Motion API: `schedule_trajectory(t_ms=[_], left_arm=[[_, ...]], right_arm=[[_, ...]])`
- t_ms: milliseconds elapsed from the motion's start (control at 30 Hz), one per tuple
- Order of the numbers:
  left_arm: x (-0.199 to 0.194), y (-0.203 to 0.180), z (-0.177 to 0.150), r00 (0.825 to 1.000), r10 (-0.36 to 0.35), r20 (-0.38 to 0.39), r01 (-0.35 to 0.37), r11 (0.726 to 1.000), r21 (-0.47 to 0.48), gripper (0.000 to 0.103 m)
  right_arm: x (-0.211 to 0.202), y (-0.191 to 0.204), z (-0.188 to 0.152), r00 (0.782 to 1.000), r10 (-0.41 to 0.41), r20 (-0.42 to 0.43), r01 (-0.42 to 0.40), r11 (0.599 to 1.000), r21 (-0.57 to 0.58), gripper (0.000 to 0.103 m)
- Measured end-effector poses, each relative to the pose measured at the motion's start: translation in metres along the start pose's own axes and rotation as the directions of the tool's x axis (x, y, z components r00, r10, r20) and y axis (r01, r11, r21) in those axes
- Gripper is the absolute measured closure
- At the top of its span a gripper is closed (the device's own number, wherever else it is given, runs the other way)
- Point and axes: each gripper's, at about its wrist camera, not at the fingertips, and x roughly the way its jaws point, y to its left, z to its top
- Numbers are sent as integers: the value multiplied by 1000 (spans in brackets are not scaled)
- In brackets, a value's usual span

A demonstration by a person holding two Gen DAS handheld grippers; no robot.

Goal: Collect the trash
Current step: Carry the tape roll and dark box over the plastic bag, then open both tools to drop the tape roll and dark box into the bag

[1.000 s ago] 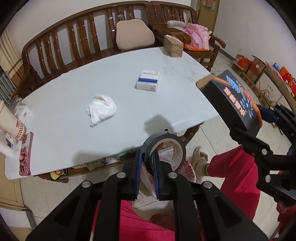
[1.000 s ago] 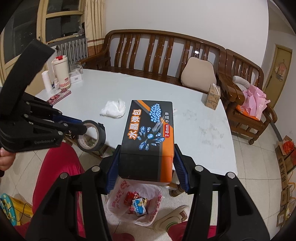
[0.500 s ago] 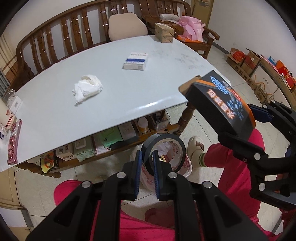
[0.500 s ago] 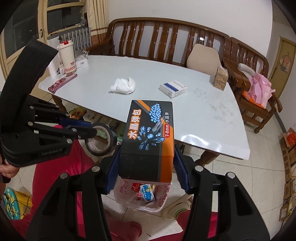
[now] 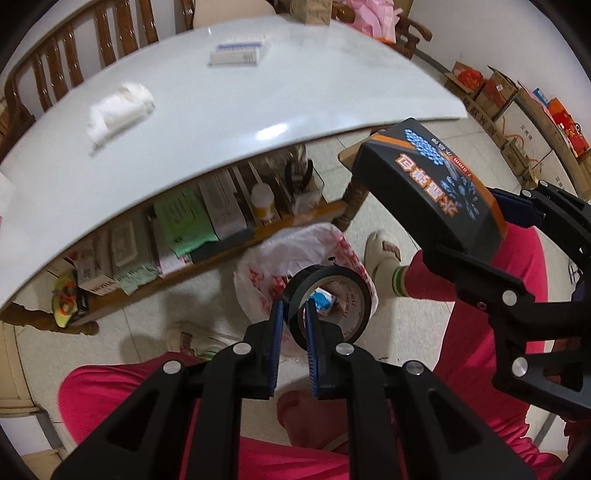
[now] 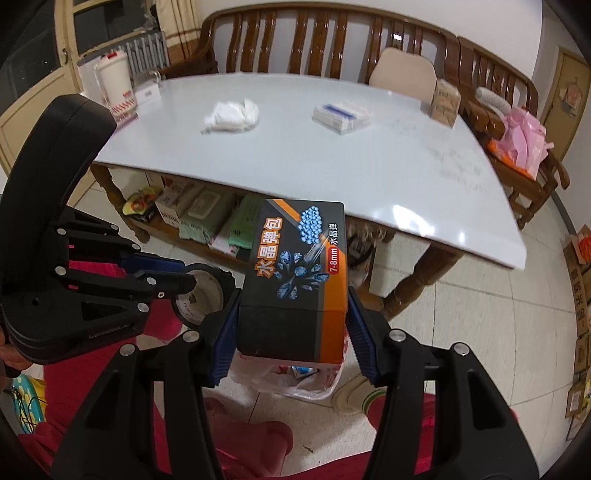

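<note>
My left gripper is shut on a black tape roll and holds it over the open plastic trash bag on the floor. My right gripper is shut on a black and orange box, held above the same bag. That box shows at the right in the left wrist view; the tape roll shows left of the box in the right wrist view. A crumpled white tissue and a blue and white packet lie on the white table.
A shelf under the table holds boxes and packets. A wooden bench stands behind the table. A white jug and a brown carton stand on the table. Cardboard boxes line the right wall. The person's red-trousered legs are below.
Both grippers have drawn back from the table edge and lowered, so the tape roll and the box now hang over the trash bag on the floor. Both stay shut on their loads.
</note>
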Motion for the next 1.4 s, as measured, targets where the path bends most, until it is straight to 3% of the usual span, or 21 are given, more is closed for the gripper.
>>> schedule_trajectory(t_ms=[333, 567, 900, 1267, 1367, 1400], left_arm=[[76, 10, 0, 991, -59, -117, 54, 997, -46, 90], [134, 22, 0, 968, -105, -227, 83, 991, -106, 90], [206, 42, -4, 918, -149, -367, 80, 977, -197, 90], [255, 49, -5, 877, -137, -460, 46, 978, -204, 89], [260, 51, -6, 867, -133, -481, 31, 976, -215, 74], [259, 52, -6, 867, -122, -483, 18, 977, -213, 57]], right_arm=[[75, -17, -24, 991, 13, -130, -4, 998, 69, 50], [133, -30, -39, 973, 18, -229, 9, 993, 115, 50], [206, -37, -58, 917, 79, -390, -16, 987, 161, 50], [252, -36, -72, 855, 147, -497, -52, 978, 200, 50], [254, -37, -73, 855, 134, -502, -39, 980, 195, 39], [253, -37, -73, 855, 131, -501, -37, 980, 194, 39]])
